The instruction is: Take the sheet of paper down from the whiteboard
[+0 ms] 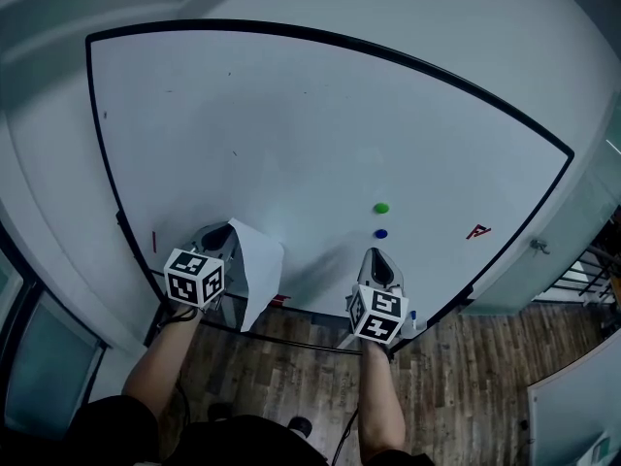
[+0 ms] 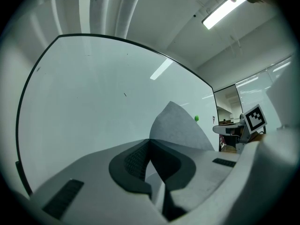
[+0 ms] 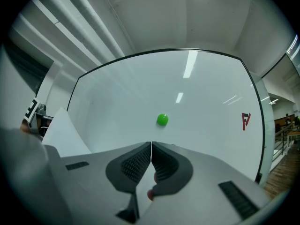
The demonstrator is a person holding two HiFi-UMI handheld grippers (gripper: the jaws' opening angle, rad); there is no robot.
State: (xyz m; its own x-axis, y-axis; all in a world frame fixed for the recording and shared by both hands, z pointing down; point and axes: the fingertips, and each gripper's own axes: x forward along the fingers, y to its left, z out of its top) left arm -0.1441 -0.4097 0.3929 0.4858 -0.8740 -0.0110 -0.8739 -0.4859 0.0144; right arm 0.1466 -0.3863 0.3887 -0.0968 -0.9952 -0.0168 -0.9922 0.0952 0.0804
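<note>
The left tongs (image 2: 149, 143) are clamped on the edge of the sheet of paper (image 1: 256, 268), probably so it cannot drop as it curls away from the lower part of the whiteboard (image 1: 291, 134). The right tongs (image 3: 151, 146) are pressed together just below the blue magnet (image 1: 380, 233), with the sheet well apart to their left

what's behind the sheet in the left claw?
Whiteboard stands behind the sheet, which the left claw pinches. A green magnet shows just past its right edge. The board patch directly behind it is covered.
</note>
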